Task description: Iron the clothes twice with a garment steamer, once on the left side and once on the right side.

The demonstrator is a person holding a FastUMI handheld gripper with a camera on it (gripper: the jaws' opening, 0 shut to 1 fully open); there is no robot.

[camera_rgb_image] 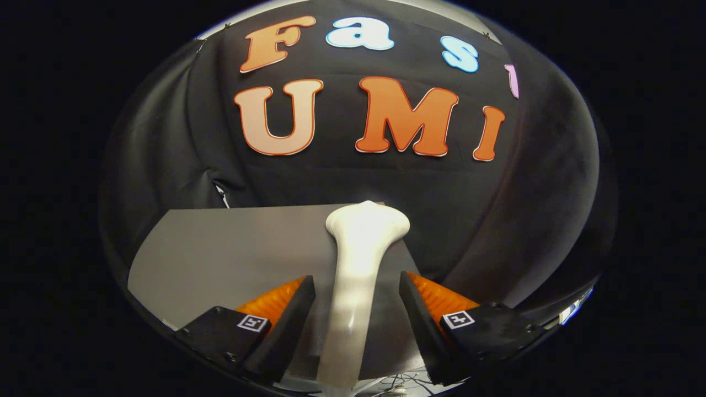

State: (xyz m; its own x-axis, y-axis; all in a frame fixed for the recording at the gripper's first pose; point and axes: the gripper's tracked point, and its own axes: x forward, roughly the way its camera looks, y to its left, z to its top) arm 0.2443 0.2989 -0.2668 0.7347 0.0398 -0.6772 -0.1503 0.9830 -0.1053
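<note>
A white garment steamer (358,275) runs straight ahead between my fingers, its slim handle low between them and its wider head (368,223) beyond the fingertips, near the far edge of the grey tabletop (231,253). My gripper (357,278) is open, with one finger on each side of the handle. A narrow strip of grey shows between each finger and the handle, so neither presses on it. The handle's near end is hidden below the fingers.
The grey tabletop spreads to the left of the steamer and ends at a straight far edge. Behind it hangs the black cloth wall (496,220), folded and bulging on the right. A thin tangle of cable (405,380) lies low between the fingers.
</note>
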